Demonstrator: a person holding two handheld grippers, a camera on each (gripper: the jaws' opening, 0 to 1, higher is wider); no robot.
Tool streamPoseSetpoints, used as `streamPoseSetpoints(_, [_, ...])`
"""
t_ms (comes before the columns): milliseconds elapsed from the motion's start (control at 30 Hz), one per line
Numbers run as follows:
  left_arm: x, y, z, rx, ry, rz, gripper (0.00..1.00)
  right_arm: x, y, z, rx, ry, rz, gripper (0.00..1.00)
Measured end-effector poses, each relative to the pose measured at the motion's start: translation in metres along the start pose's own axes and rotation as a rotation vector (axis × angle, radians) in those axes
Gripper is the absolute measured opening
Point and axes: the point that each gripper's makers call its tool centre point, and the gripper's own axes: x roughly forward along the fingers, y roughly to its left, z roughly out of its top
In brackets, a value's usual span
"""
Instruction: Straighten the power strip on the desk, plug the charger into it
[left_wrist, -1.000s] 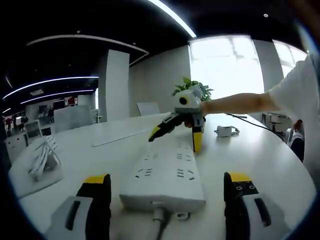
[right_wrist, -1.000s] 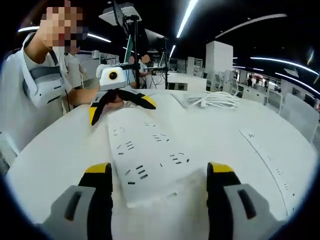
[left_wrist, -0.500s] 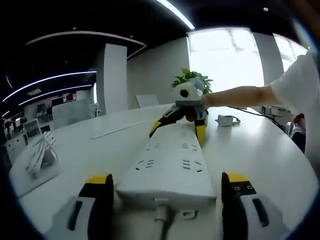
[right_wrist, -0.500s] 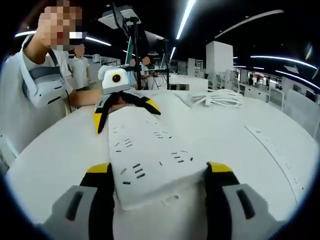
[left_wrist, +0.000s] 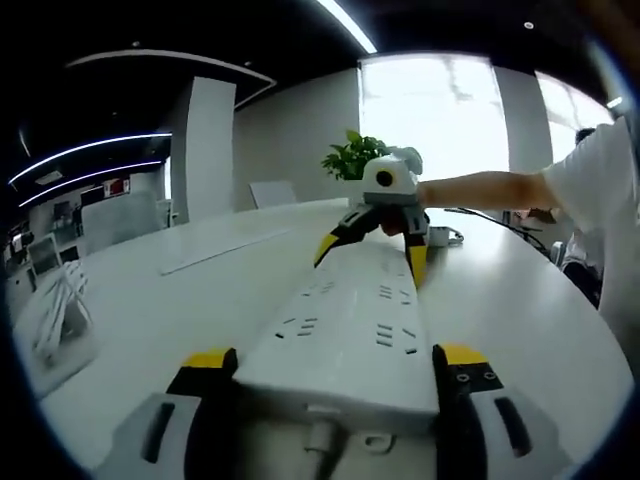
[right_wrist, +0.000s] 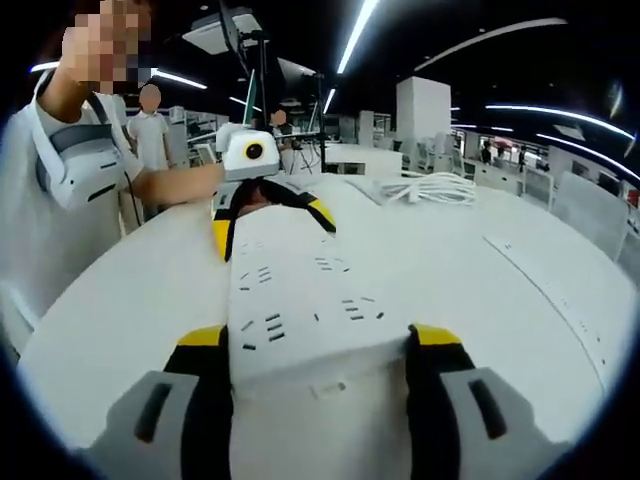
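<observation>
you hold the power strip (left_wrist: 345, 330) by both ends, left gripper (left_wrist: 335, 372) narrowed on its corded end, right gripper (right_wrist: 318, 352) narrowed on the far end, to square it on the desk (right_wrist: 520, 290); charger (left_wrist: 438, 236) waits beyond.

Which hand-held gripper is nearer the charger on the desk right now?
Right. The right hand-held gripper holds the power strip's far end, close beside the charger; the left hand-held gripper straddles the cord end, farthest from it.

power strip (left_wrist: 345, 330): smooth white plastic | desk (right_wrist: 480, 290): smooth, matt white
</observation>
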Motion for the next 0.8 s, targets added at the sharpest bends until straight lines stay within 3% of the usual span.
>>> streamPoseSetpoints(367, [0.013, 0.011, 0.003, 0.018, -0.002, -0.056, 0.81, -0.013, 0.007, -0.004, 0.024, 0.013, -0.040, 0.70])
streamPoseSetpoints(800, [0.029, 0.003, 0.007, 0.048, -0.005, -0.144, 0.81, -0.025, 0.008, -0.010, 0.064, 0.088, -0.115, 0.70])
